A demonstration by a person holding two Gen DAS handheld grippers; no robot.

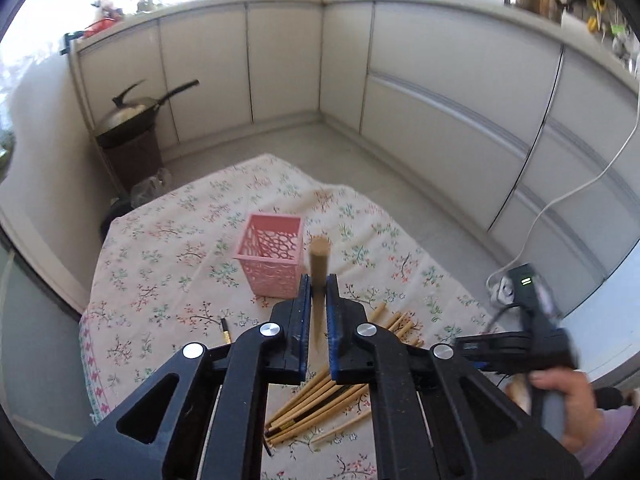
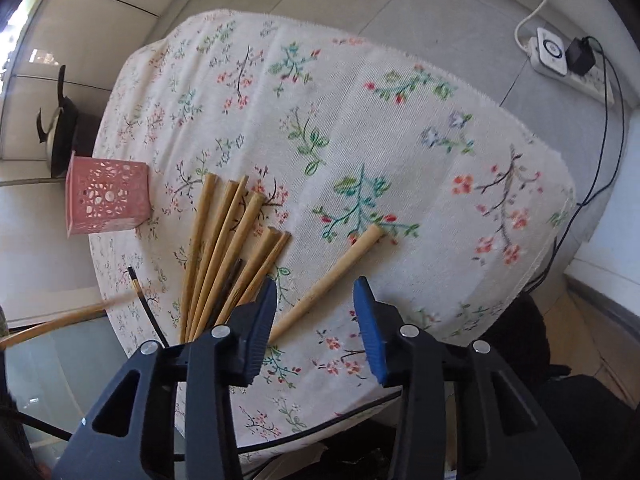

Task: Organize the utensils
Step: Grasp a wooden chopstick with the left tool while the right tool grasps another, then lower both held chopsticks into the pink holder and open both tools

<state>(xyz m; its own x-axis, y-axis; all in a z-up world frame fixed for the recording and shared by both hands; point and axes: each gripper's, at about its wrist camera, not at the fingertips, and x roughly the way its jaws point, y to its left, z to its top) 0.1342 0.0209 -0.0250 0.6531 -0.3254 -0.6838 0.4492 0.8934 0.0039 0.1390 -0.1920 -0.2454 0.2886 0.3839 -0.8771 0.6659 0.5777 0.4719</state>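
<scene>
My left gripper [image 1: 319, 286] is shut on a wooden chopstick [image 1: 319, 264] and holds it upright above the table, just right of the pink lattice holder [image 1: 272, 258]. Several wooden chopsticks [image 1: 320, 400] lie fanned on the floral cloth below it. In the right wrist view my right gripper [image 2: 316, 300] is open and empty, hovering over a single loose chopstick [image 2: 336, 276]. The chopstick pile [image 2: 224, 248] lies to its left, with the pink holder [image 2: 106, 200] beyond. The held chopstick [image 2: 60, 320] shows blurred at the left edge.
A floral cloth [image 2: 360, 120] covers the small table. A dark chopstick [image 2: 146, 304] lies near its left edge. A wok [image 1: 128, 116] sits on a stand by the cabinets. A power strip [image 2: 560, 60] with cables lies on the floor at right.
</scene>
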